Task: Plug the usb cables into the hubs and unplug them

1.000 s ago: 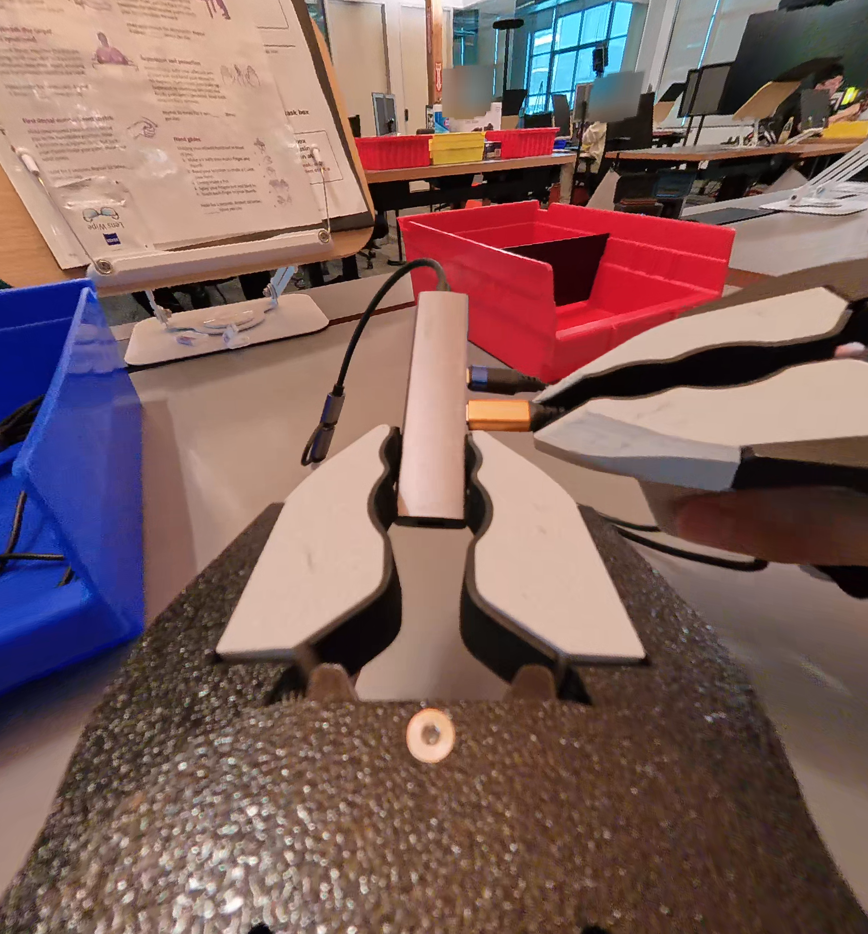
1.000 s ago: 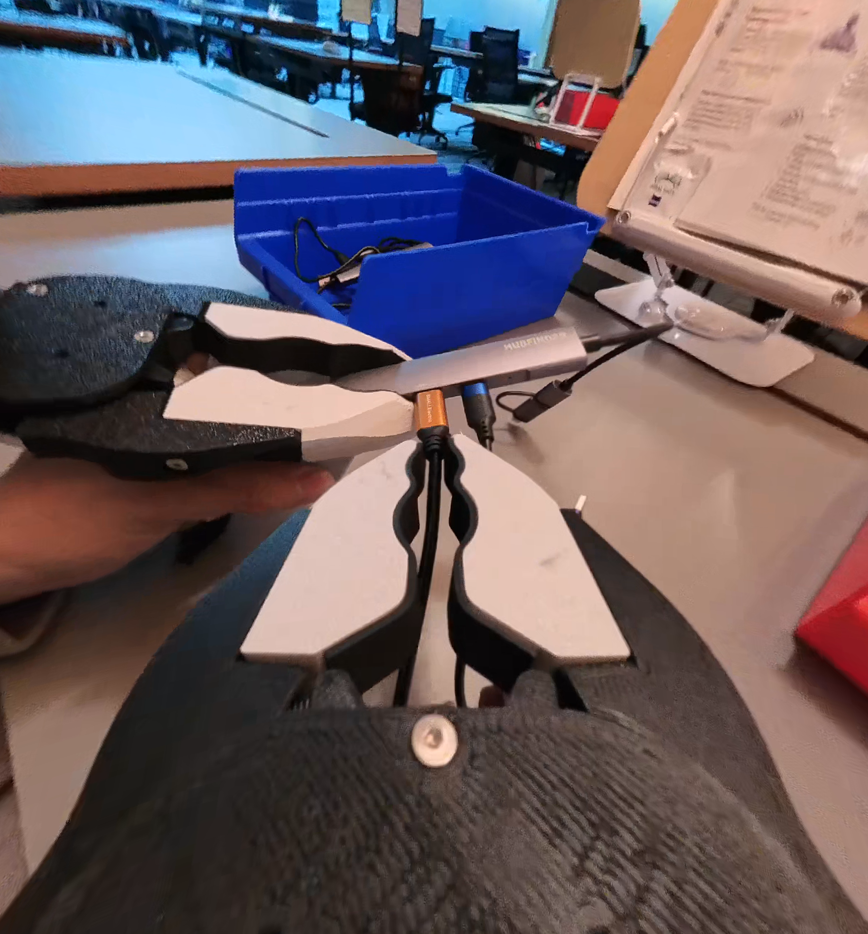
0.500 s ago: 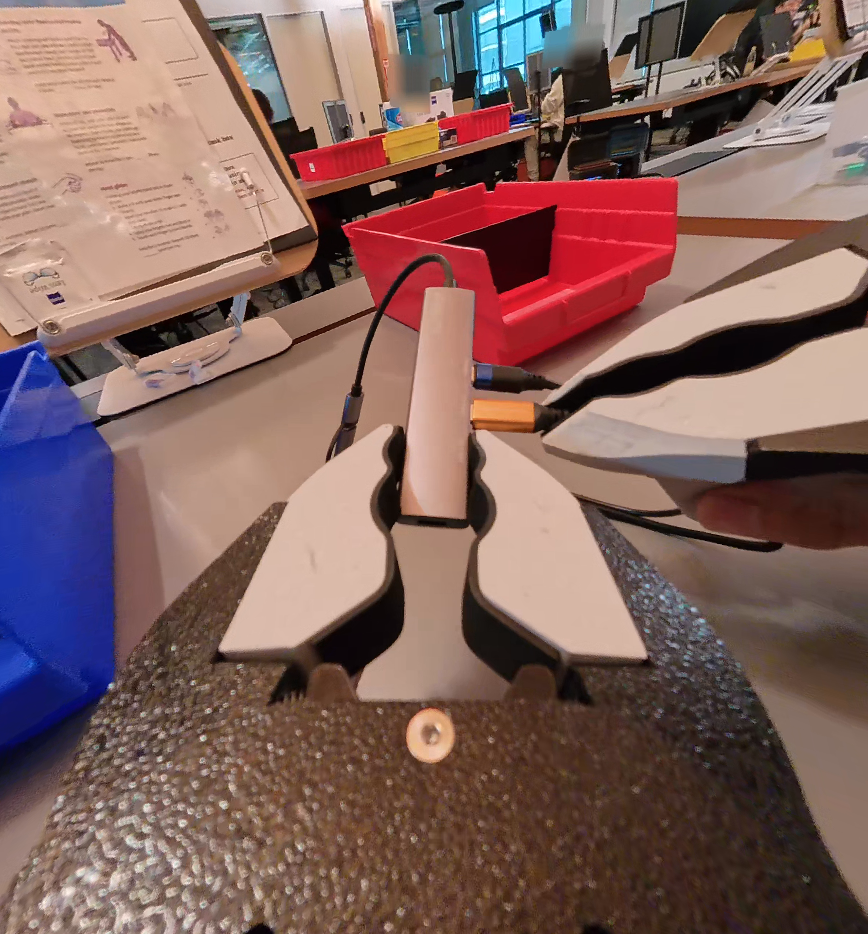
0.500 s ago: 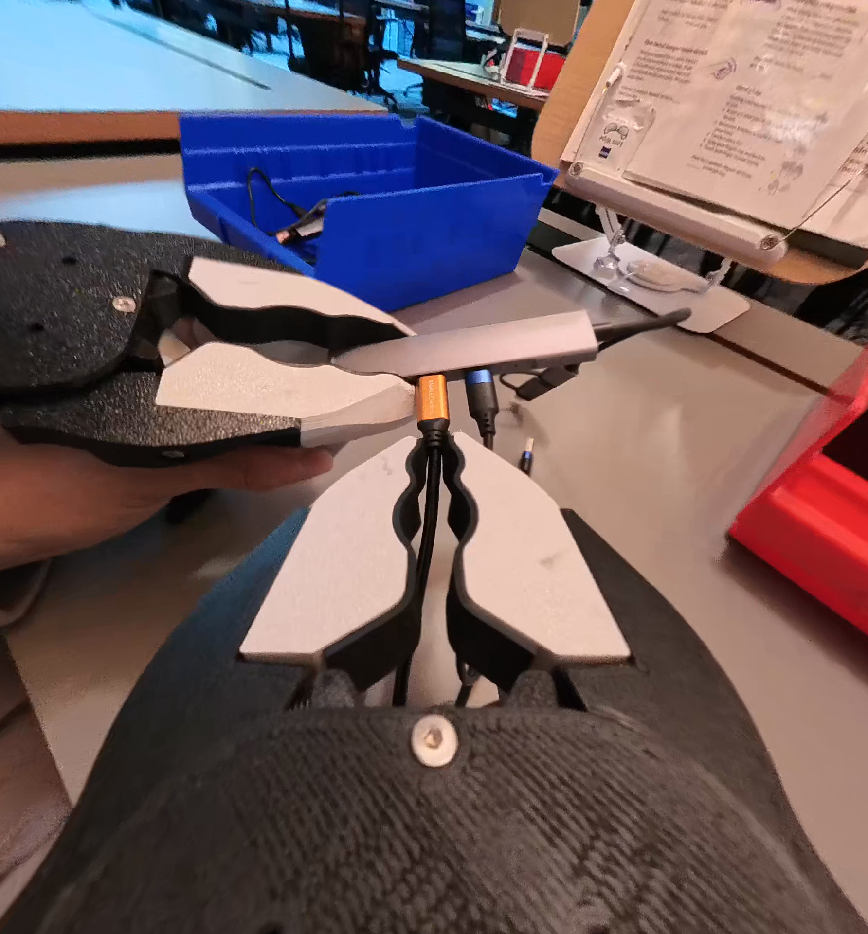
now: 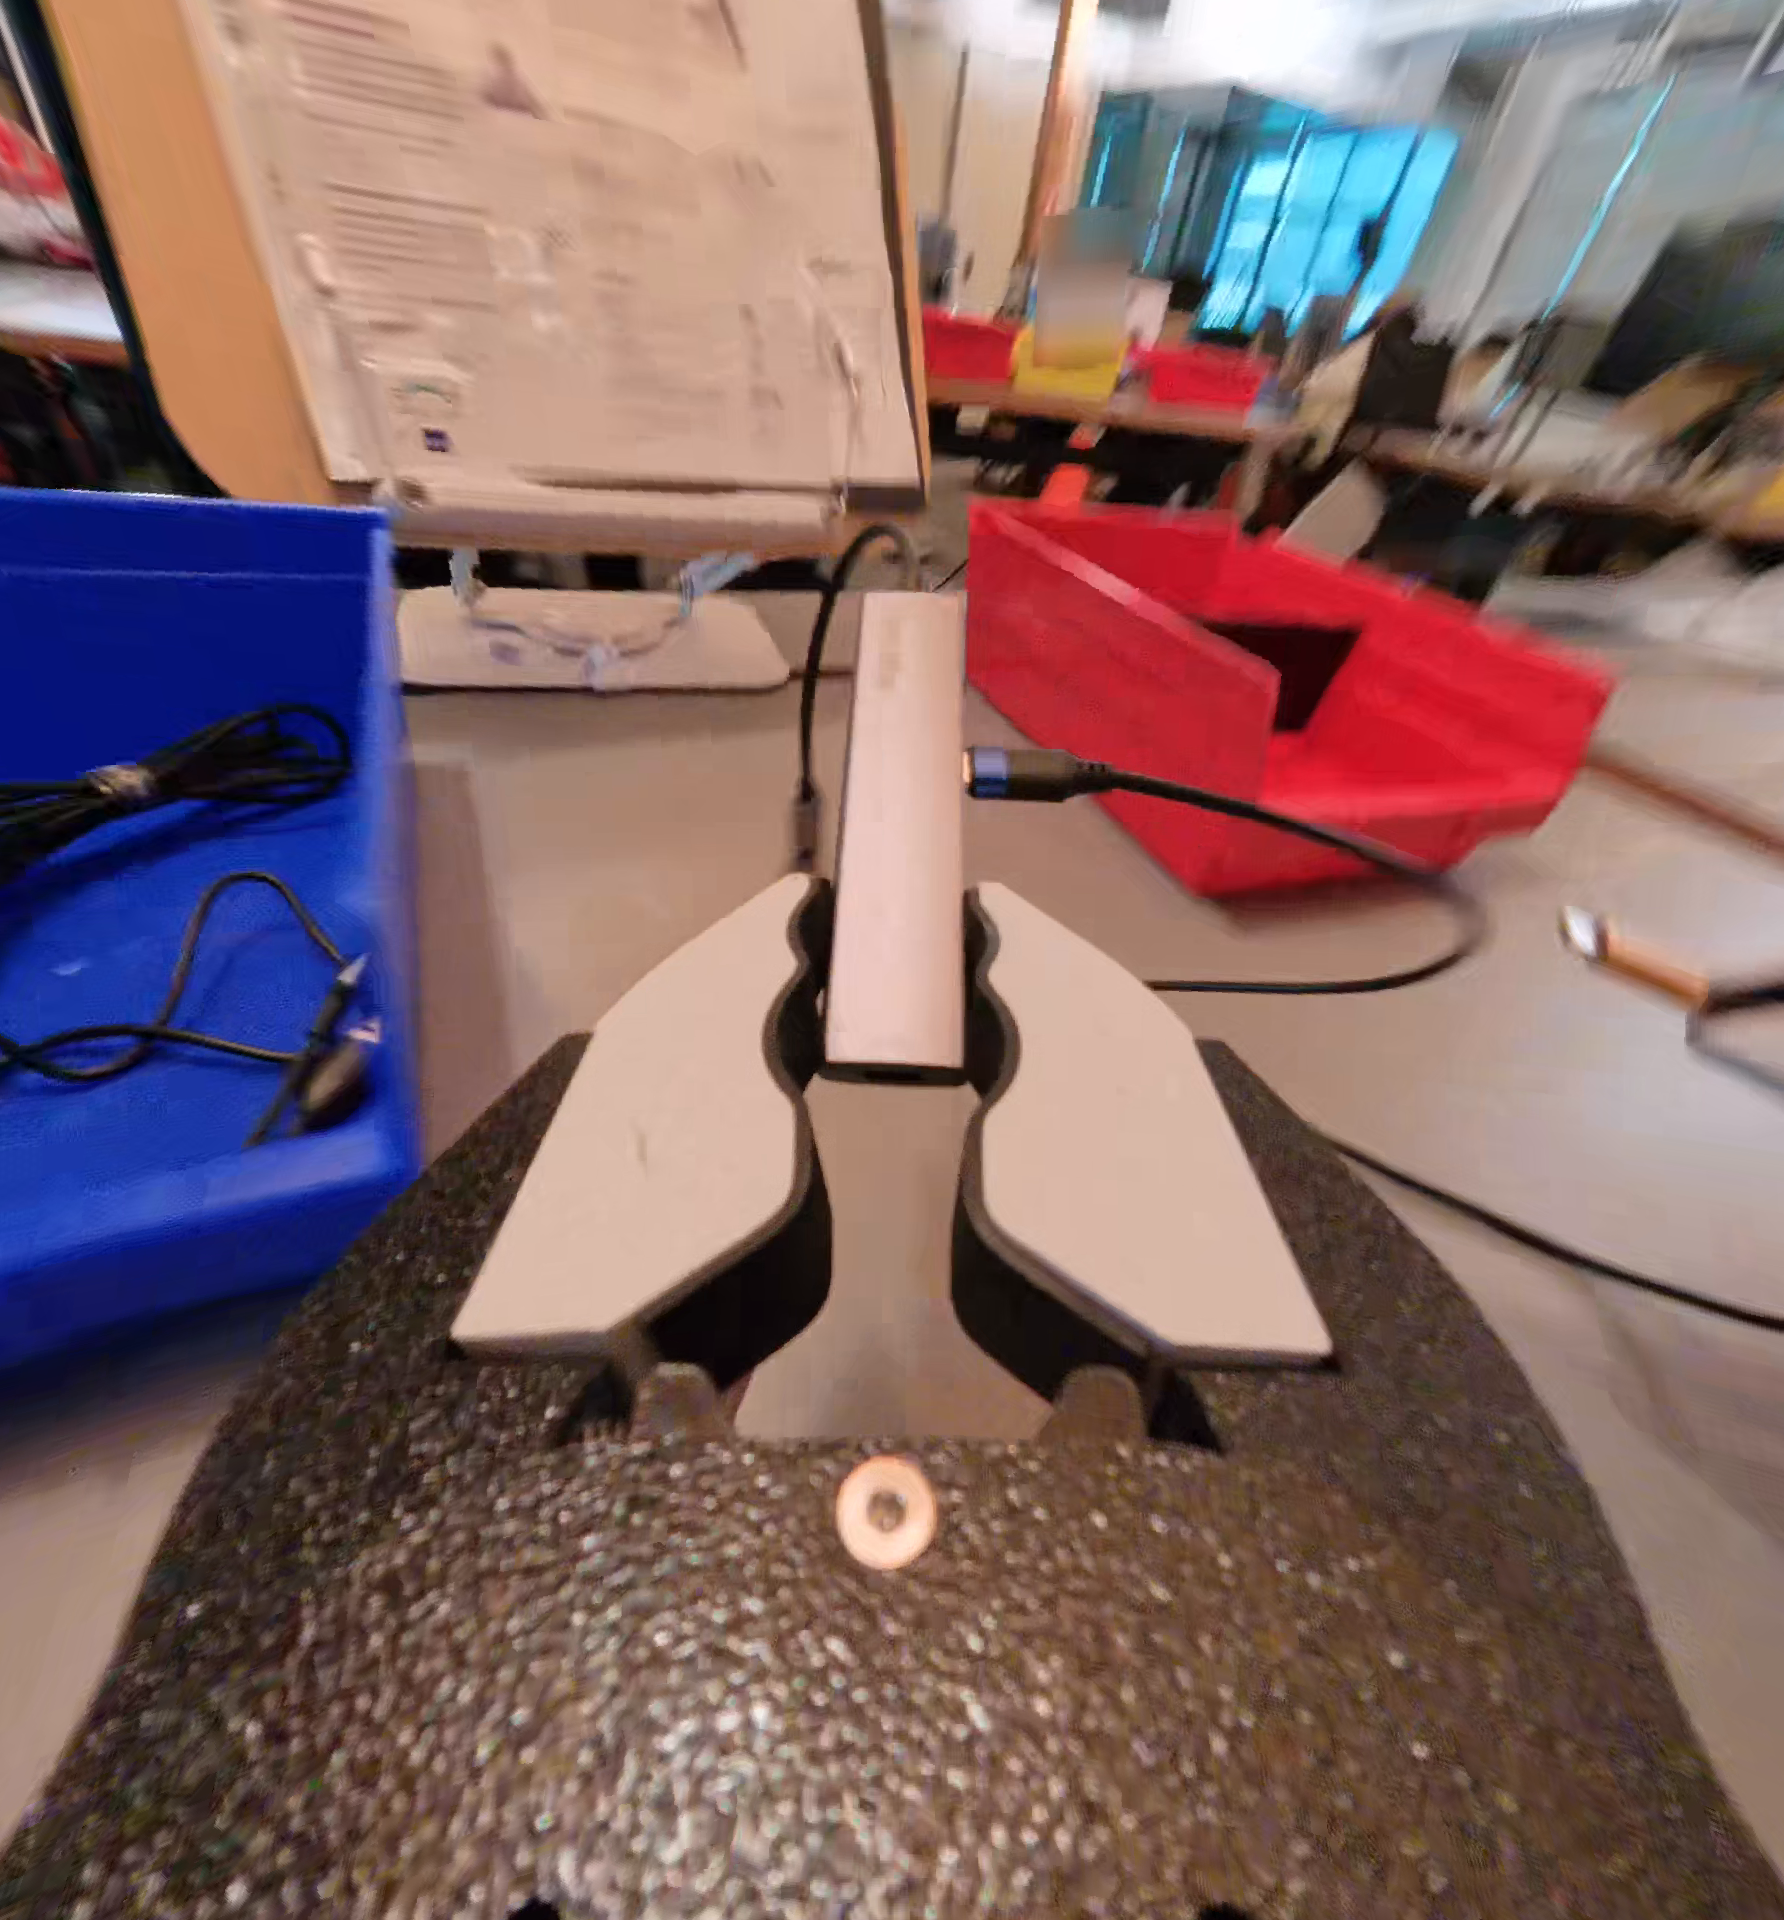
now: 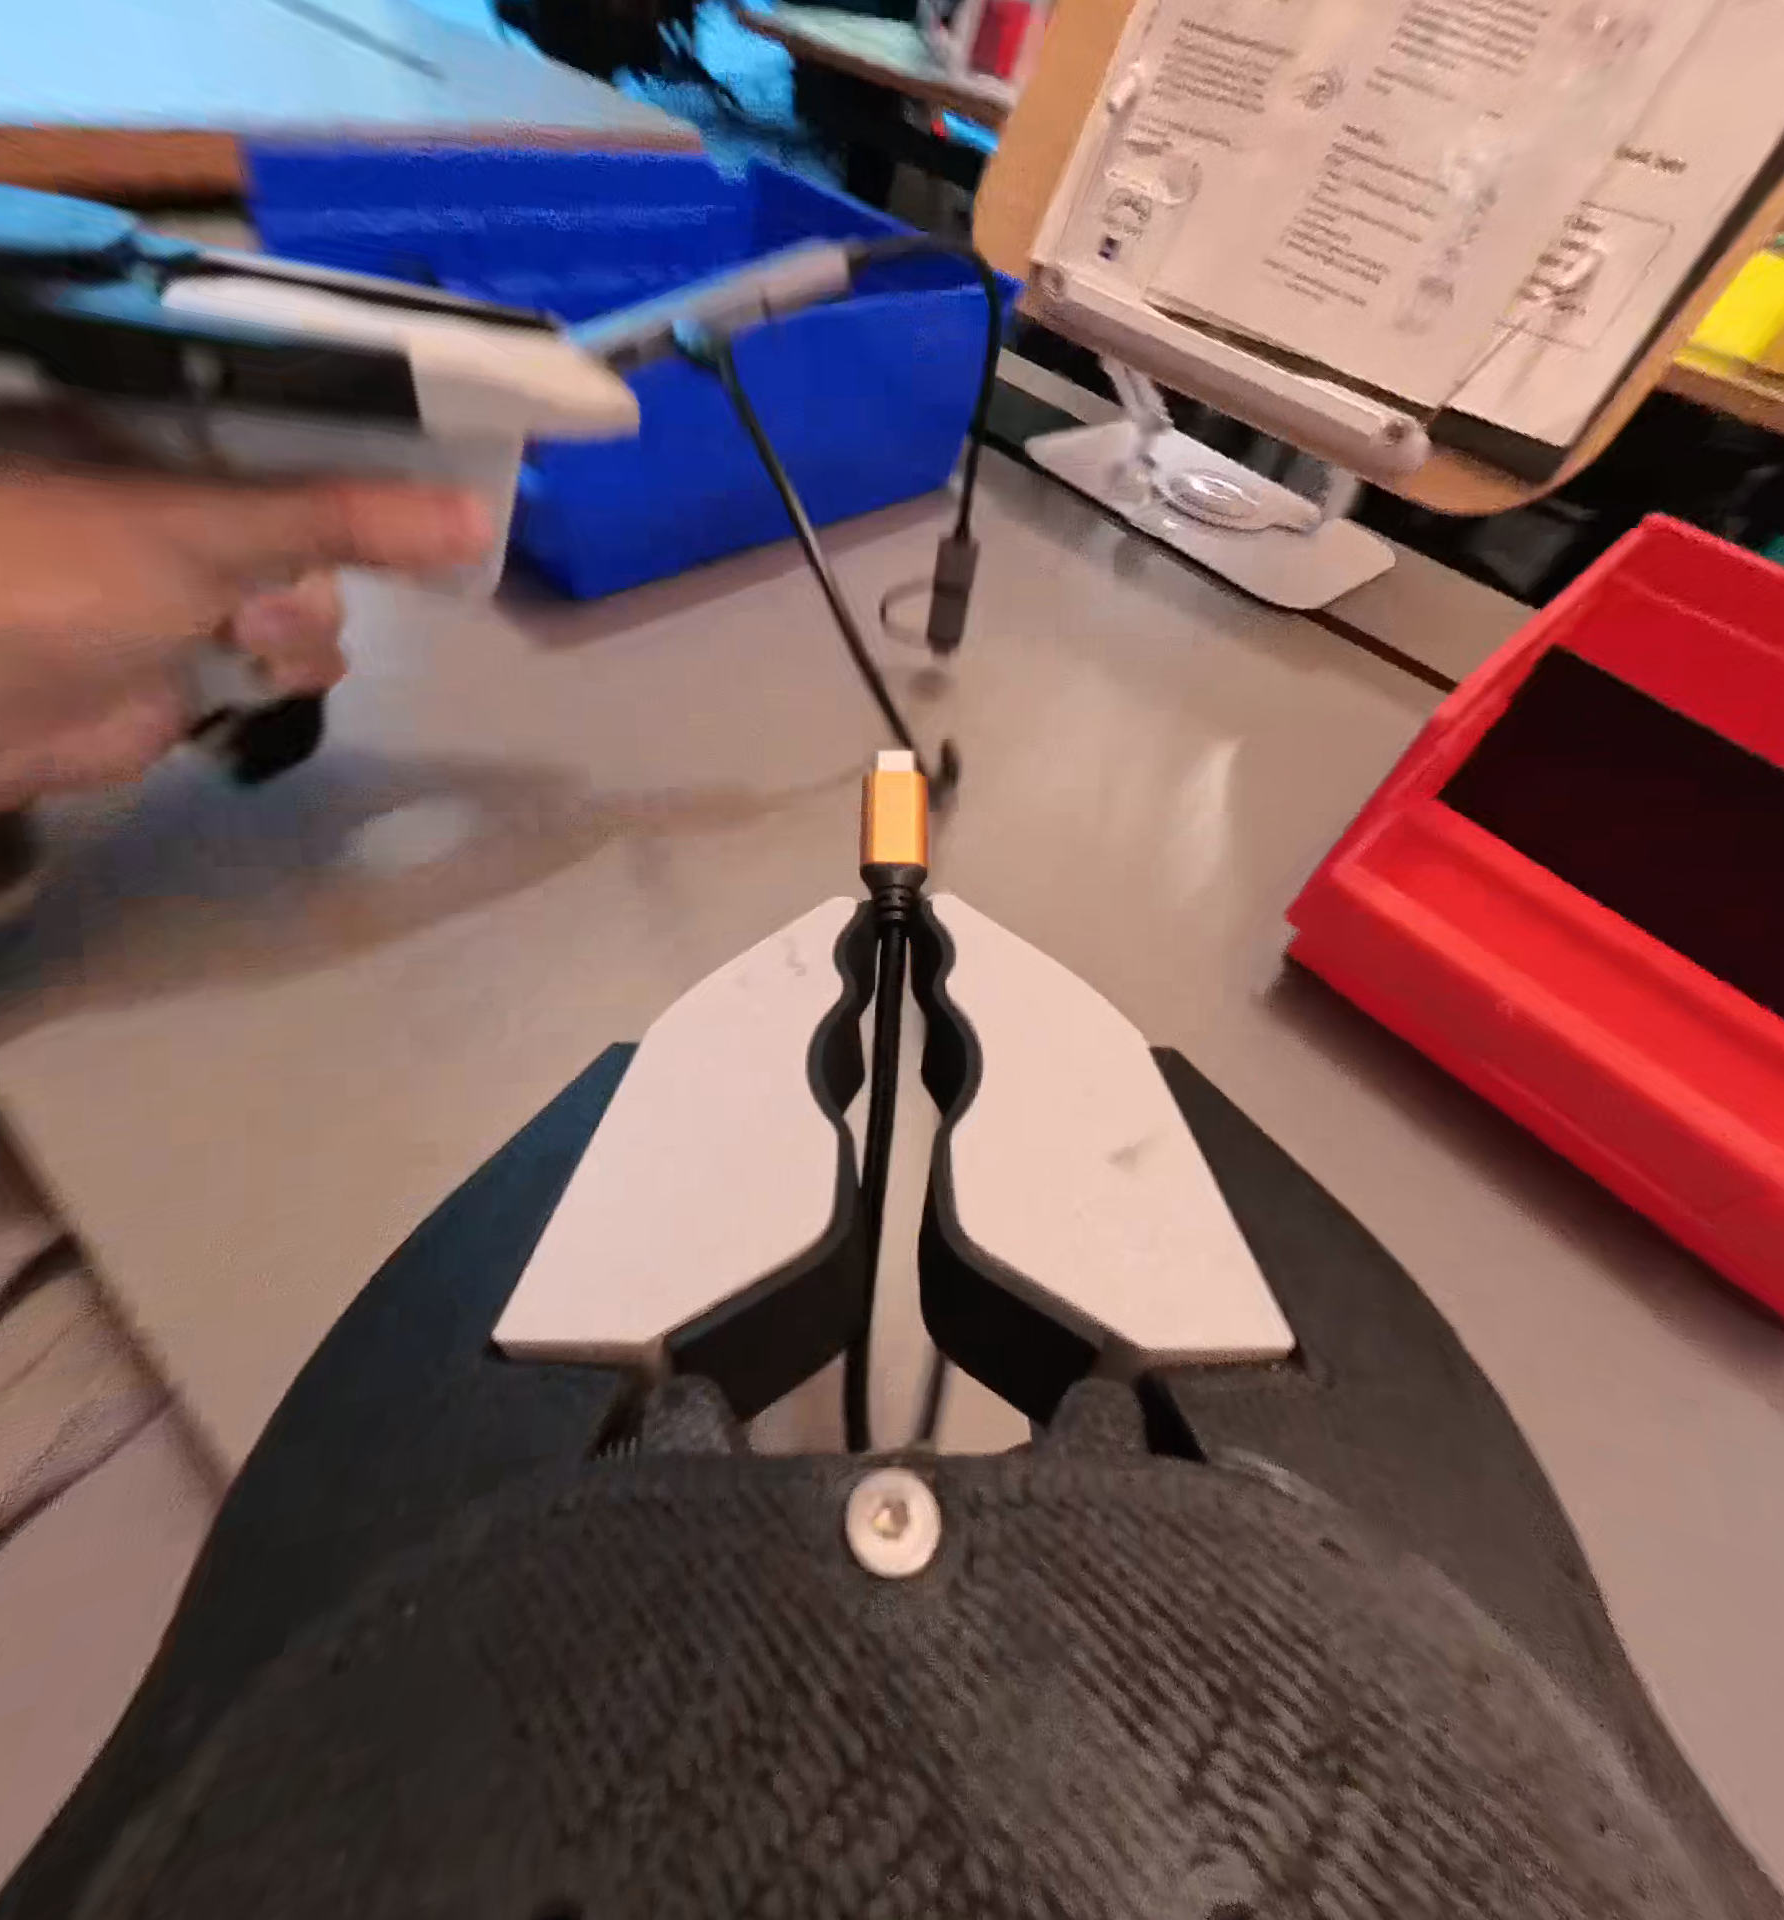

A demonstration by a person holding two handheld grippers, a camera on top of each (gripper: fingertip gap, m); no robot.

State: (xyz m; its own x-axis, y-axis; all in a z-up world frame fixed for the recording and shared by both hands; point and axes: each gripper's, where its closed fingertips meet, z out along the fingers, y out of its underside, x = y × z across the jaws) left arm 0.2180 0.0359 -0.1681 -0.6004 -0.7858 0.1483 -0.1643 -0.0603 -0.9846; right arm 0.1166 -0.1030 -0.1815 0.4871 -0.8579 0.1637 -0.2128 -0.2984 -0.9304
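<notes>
My left gripper [image 5: 893, 888] is shut on the near end of a silver USB hub [image 5: 898, 790], held above the table. A blue-collared plug [image 5: 1013, 774] sits in the hub's right side, and its black cable [image 5: 1387, 935] trails onto the table. My right gripper [image 6: 893, 909] is shut on the black cable just behind an orange plug [image 6: 893, 831], which is free of the hub with its metal tip bare. In the left wrist view the orange plug [image 5: 1636, 961] shows far right. In the right wrist view the hub [image 6: 722, 301] and left gripper [image 6: 400, 353] are blurred at upper left.
A blue bin [image 5: 171, 935] with coiled black cables stands left. A red bin [image 5: 1283, 707] stands right of the hub. A document stand [image 5: 576, 312] is at the back. The hub's own lead [image 6: 948, 592] hangs down to the table. A hand [image 6: 140, 582] holds the left gripper. My right fingertips sit around 15 cm from my left ones.
The orange plug has come out of the hub. The two grippers have moved apart: the right drew back with the plug, the left swung away with the hub. The blue-collared plug stays in.
</notes>
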